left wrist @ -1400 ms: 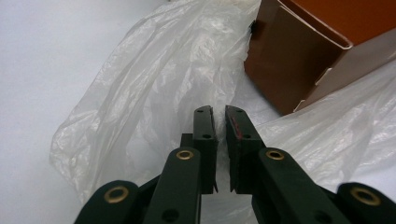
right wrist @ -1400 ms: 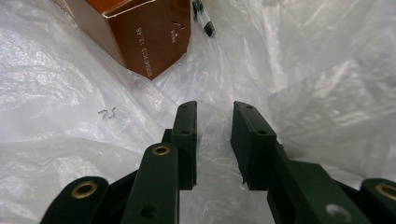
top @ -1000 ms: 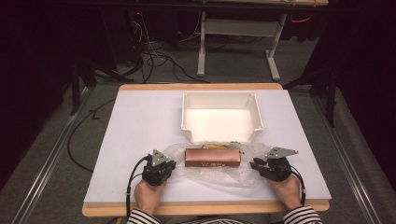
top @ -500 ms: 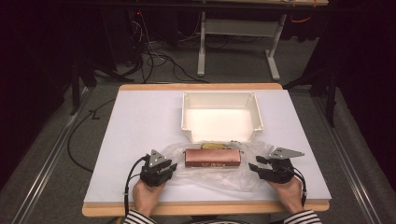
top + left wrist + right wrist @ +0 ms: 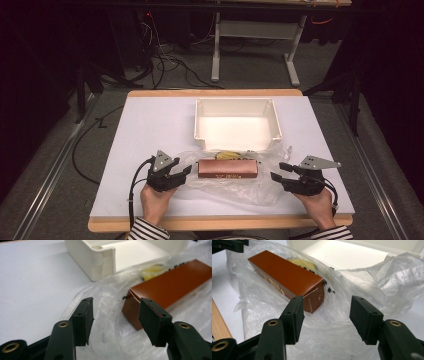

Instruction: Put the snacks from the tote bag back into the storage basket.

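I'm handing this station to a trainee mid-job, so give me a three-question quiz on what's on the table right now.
1. True or false: the left gripper is shut on the plastic bag.
2. What lies on the plastic bag? A) the brown box B) a mug C) a pair of scissors
3. Fill in: beyond the bag stands an empty white ____.

Key:
1. False. Its jaws have just been opening, as have those of the right gripper; both stand apart over the bag without pressing on it.
2. A, with something yellow beside it.
3. Tray.
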Available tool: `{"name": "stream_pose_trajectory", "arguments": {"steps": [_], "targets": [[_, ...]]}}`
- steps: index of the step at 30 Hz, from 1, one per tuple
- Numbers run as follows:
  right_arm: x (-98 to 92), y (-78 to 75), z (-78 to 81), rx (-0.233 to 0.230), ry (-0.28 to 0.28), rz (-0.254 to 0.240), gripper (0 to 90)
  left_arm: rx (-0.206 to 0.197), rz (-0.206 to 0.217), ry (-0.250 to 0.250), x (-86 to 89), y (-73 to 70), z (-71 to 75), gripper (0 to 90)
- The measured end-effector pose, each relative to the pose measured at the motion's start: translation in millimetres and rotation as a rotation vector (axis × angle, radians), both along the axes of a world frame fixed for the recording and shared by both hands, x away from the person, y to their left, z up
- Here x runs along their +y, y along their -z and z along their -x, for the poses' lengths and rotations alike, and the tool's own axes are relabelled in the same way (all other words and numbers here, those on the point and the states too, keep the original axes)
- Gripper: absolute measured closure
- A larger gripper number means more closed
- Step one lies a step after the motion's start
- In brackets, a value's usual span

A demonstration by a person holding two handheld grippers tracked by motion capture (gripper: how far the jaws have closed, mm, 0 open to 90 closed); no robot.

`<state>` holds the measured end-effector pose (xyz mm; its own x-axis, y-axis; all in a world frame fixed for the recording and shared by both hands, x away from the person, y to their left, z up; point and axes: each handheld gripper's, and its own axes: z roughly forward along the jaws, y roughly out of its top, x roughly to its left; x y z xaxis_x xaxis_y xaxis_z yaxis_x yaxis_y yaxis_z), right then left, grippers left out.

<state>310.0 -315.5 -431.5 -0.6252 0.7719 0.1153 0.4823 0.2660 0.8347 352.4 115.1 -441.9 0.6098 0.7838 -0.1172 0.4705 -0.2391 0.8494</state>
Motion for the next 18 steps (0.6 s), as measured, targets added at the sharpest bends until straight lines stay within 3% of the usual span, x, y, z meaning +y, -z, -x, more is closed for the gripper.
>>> {"name": "stream_pose_trajectory", "arguments": {"steps": [4, 6, 9, 12, 15, 18], "targets": [[4.0, -7.9, 0.5, -0.042, -0.024, 0.009, 45.5, 0.002, 0.032, -0.029, -2.3, 4.4, -9.8, 44.9], [9.7, -13.0, -1.3, -0.089, -0.049, 0.027, 45.7, 0.004, 0.044, -0.041, -5.0, 6.9, -14.1, 44.6], [23.6, -20.7, -8.4, -0.126, -0.1, 0.074, 45.4, 0.01, 0.026, -0.042, -9.8, 11.8, -18.9, 44.4], [41.7, -20.5, -25.7, -0.116, -0.146, 0.059, 44.6, 0.018, 0.008, -0.046, -12.2, 17.9, -23.0, 44.2], [49.2, -16.7, -35.5, -0.097, -0.148, 0.048, 44.3, 0.023, 0.021, -0.06, -11.2, 24.3, -24.7, 44.2], [60.4, -11.1, -46.0, -0.08, -0.184, 0.061, 44.2, 0.035, 0.017, -0.067, -9.9, 30.8, -25.7, 44.2]]}}
